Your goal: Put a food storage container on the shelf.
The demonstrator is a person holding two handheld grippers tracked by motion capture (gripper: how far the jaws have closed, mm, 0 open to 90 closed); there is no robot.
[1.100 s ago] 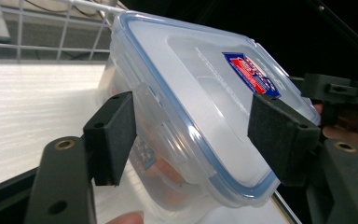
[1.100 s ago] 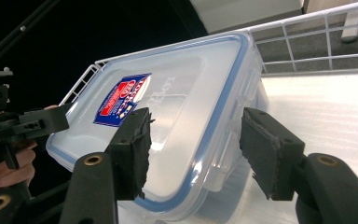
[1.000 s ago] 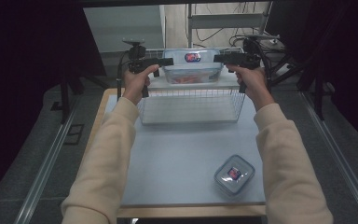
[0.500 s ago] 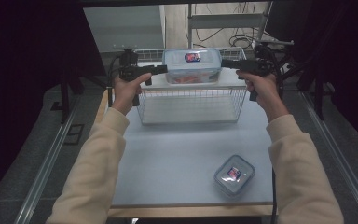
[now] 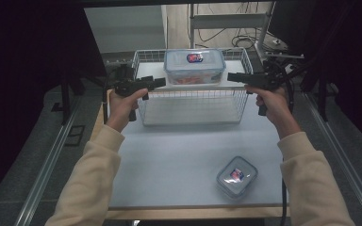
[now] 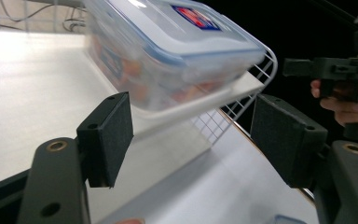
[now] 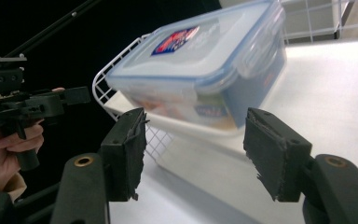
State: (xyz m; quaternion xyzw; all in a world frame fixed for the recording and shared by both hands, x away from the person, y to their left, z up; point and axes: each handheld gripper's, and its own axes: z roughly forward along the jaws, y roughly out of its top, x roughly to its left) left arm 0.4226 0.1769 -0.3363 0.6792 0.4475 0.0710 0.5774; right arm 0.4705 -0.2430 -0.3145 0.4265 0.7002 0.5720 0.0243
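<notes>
The large lidded container [image 5: 194, 67] sits on the white board [image 5: 195, 82] laid across the wire basket [image 5: 192, 101], between the 2 grippers. The left gripper [image 5: 156, 83] and right gripper [image 5: 231, 76] flank it, jaws spread and empty, clear of its sides.

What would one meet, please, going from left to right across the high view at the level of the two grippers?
left gripper → large lidded food container on the wire basket → right gripper

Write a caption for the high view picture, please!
Two open grippers, left and right, flank a big food box on a wire basket.
</notes>
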